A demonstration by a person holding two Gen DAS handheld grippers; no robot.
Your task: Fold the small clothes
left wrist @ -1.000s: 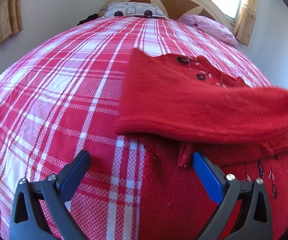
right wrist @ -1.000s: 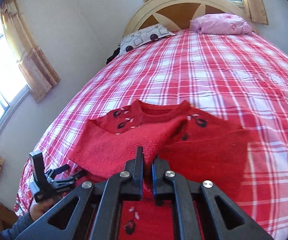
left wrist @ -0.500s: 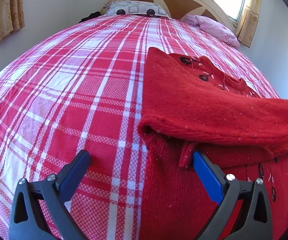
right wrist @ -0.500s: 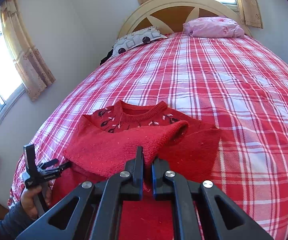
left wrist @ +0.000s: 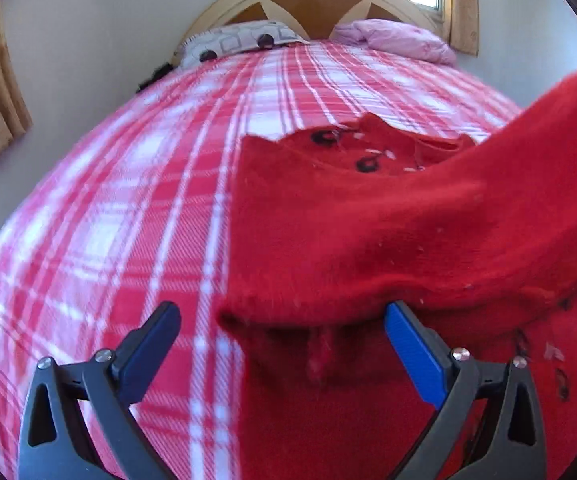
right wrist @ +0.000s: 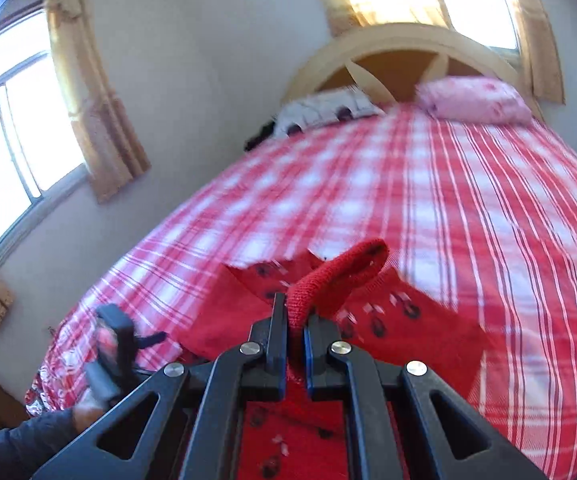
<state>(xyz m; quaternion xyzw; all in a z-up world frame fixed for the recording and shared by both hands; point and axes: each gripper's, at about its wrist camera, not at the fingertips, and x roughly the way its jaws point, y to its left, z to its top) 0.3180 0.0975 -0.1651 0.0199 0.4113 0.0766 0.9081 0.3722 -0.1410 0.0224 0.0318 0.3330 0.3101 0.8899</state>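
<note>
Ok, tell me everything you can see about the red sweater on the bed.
The red sweater is a small knitted top with a ribbed neckline and little dark cherry-like motifs with white flecks on the front. Its body lies flat on the red and white checked bedspread, neck toward the headboard. One sleeve is lifted off the body, its ribbed cuff end pinched in the shut right gripper. The left gripper is open at the near left edge, not gripping.
</note>
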